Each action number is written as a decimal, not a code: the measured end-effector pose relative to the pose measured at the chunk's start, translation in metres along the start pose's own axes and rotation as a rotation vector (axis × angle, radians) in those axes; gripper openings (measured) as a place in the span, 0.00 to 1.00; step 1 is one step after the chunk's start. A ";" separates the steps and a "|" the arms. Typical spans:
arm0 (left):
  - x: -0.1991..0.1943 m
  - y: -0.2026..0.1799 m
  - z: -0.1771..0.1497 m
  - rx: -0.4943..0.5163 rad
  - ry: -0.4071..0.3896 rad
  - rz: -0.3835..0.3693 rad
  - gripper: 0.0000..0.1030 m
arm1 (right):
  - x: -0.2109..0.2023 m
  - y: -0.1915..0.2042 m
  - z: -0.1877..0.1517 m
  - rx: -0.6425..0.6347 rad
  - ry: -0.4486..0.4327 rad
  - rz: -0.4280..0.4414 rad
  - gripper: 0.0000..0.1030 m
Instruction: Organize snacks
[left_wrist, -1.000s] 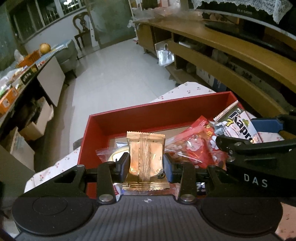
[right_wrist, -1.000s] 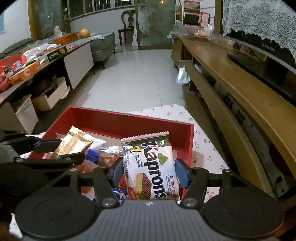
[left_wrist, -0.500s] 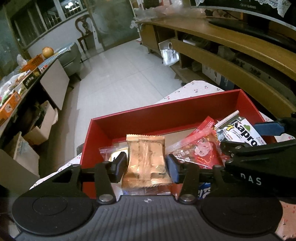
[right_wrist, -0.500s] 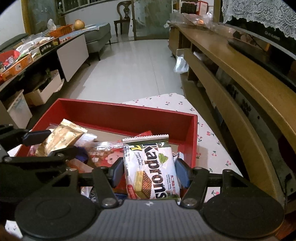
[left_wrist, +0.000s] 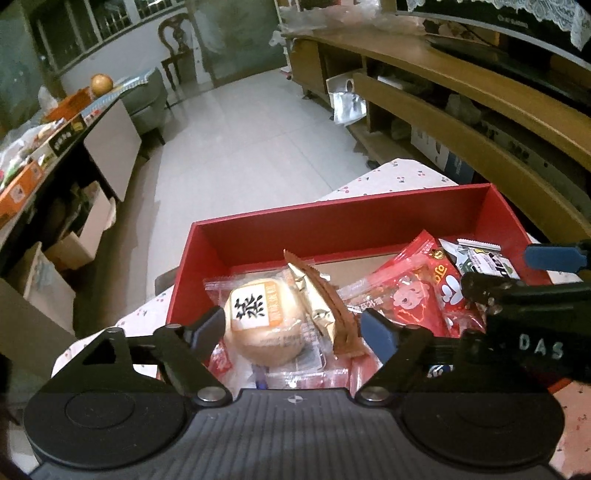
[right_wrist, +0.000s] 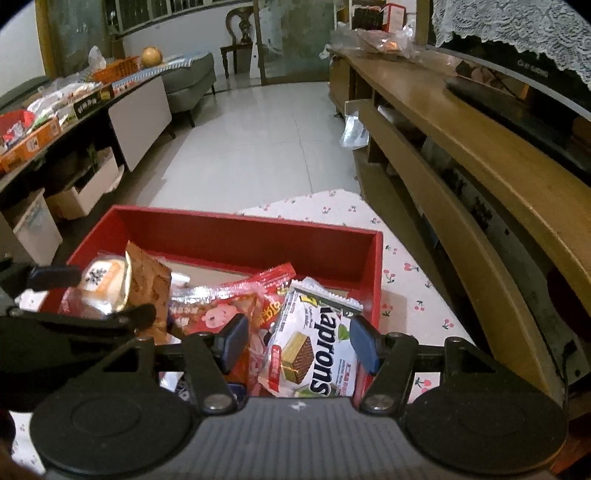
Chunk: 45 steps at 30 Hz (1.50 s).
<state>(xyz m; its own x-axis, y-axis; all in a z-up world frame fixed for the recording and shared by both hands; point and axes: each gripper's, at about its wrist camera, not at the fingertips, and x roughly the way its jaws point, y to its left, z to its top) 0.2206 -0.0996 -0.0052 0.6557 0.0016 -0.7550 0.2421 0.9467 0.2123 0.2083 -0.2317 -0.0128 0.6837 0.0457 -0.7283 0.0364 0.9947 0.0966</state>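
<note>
A red box (left_wrist: 332, 218) (right_wrist: 240, 236) holds several snacks. My left gripper (left_wrist: 291, 328) (right_wrist: 99, 295) hovers over its left part, jaws opening, pads touching nothing. Between them a gold packet (left_wrist: 317, 306) (right_wrist: 147, 280) stands on edge against a round wrapped pastry (left_wrist: 266, 325) (right_wrist: 99, 277). My right gripper (right_wrist: 297, 341) (left_wrist: 517, 273) is over the box's right part, jaws opening. A white Kaprons wafer packet (right_wrist: 314, 347) (left_wrist: 484, 258) lies tilted between them, with a gap at the left pad. A red snack bag (left_wrist: 406, 295) (right_wrist: 221, 310) lies in the middle.
The box rests on a cherry-print cloth (right_wrist: 406, 280). A long wooden console (right_wrist: 480, 166) runs along the right. A low table (right_wrist: 55, 122) with more snacks and boxes stands at the left, with tiled floor (right_wrist: 258, 147) between them.
The left jaws spread wide and let go of the gold packet, which tipped onto its edge beside the pastry. The right jaws widened a little and the wafer packet tilted down into the box.
</note>
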 end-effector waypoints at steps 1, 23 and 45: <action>-0.002 0.001 -0.001 -0.007 -0.001 -0.003 0.84 | -0.003 -0.001 0.001 0.007 -0.007 0.004 0.65; -0.040 0.013 -0.023 -0.074 -0.025 0.013 0.96 | -0.041 0.003 -0.019 0.043 -0.003 0.000 0.68; -0.090 0.013 -0.086 -0.087 0.023 -0.001 0.96 | -0.109 0.024 -0.082 0.062 0.011 0.026 0.68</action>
<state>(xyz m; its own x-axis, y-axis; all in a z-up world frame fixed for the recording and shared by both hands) 0.1032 -0.0595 0.0123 0.6384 0.0074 -0.7697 0.1786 0.9712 0.1575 0.0749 -0.2048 0.0129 0.6773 0.0727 -0.7321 0.0641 0.9855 0.1571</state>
